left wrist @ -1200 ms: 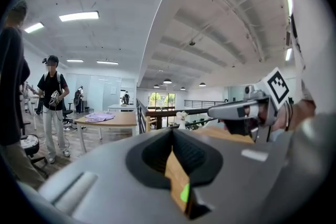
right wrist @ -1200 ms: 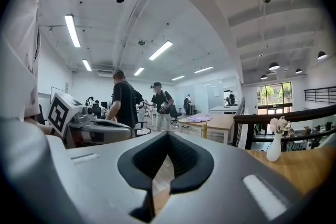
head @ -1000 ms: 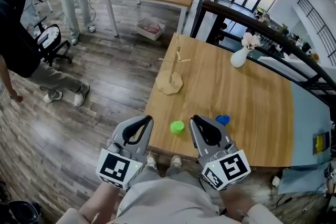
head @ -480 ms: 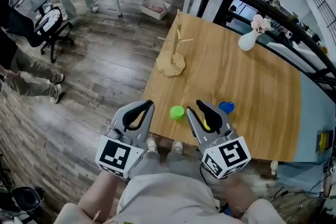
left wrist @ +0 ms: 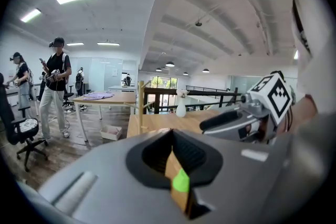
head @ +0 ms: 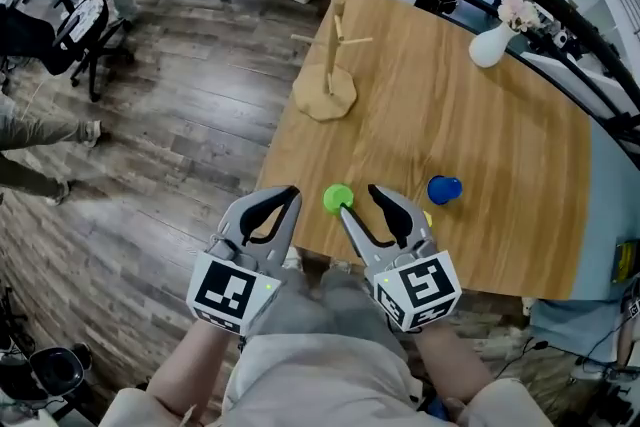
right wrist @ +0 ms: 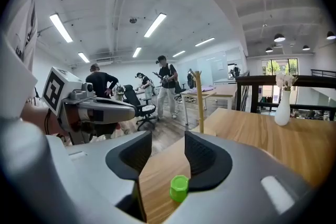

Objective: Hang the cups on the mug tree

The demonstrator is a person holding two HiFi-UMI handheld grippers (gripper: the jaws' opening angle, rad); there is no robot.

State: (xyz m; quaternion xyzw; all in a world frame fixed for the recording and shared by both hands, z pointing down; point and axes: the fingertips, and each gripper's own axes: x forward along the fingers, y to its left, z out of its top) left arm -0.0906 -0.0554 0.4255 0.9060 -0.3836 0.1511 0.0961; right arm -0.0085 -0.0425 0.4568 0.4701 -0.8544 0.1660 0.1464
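Wooden table (head: 480, 115) edge carries green cup (head: 338, 199); right gripper (head: 358, 202) jaws opening empty, left gripper (head: 286, 196) jaws together.

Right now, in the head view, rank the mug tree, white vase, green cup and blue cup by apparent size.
1. mug tree
2. white vase
3. green cup and blue cup: look alike, tied.

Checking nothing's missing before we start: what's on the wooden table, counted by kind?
Cups: 3 (green cup, blue cup, yellow cup barely showing)
Mug tree: 1
Vase with flowers: 1
Total: 5
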